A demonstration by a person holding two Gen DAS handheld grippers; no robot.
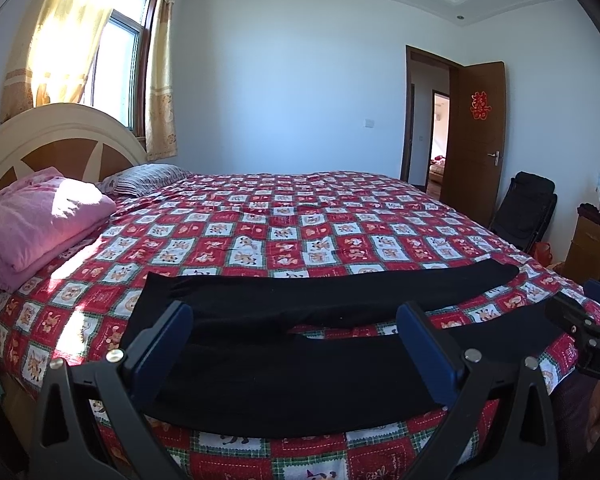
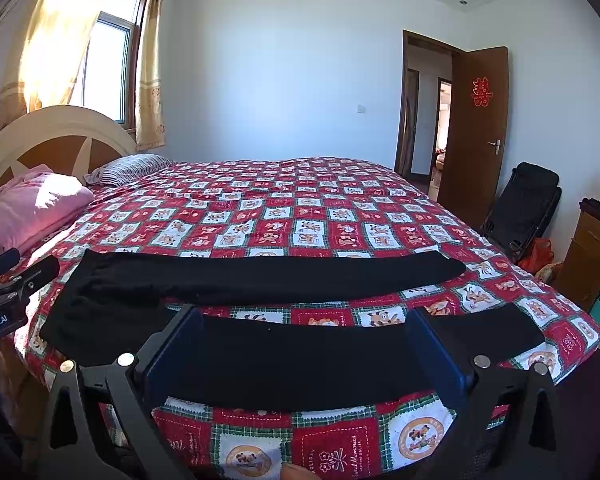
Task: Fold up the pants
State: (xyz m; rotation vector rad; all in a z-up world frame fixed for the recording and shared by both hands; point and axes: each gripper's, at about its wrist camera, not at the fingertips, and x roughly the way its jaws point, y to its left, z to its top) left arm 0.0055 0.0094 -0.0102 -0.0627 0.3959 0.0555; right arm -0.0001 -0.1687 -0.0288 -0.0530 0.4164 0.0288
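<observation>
Black pants (image 1: 300, 344) lie spread flat across the near edge of the bed, waist to the left and both legs running right with a strip of quilt between them. The same pants (image 2: 260, 280) fill the lower half of the right wrist view. My left gripper (image 1: 296, 316) hovers open over the near leg, close to the crotch, with nothing between its blue pads (image 1: 164, 344). Further right, my right gripper (image 2: 306, 324) is open above the near leg, holding nothing. Each gripper shows at the edge of the other's view: the right gripper (image 1: 588, 320) and the left gripper (image 2: 8, 280).
The bed carries a red, white and green checked quilt (image 1: 280, 232). A folded pink blanket (image 1: 40, 220) and striped pillow (image 1: 148, 178) lie by the headboard. A black folding chair (image 1: 528, 212), a wooden cabinet (image 1: 592, 248) and an open door (image 1: 480, 136) stand to the right.
</observation>
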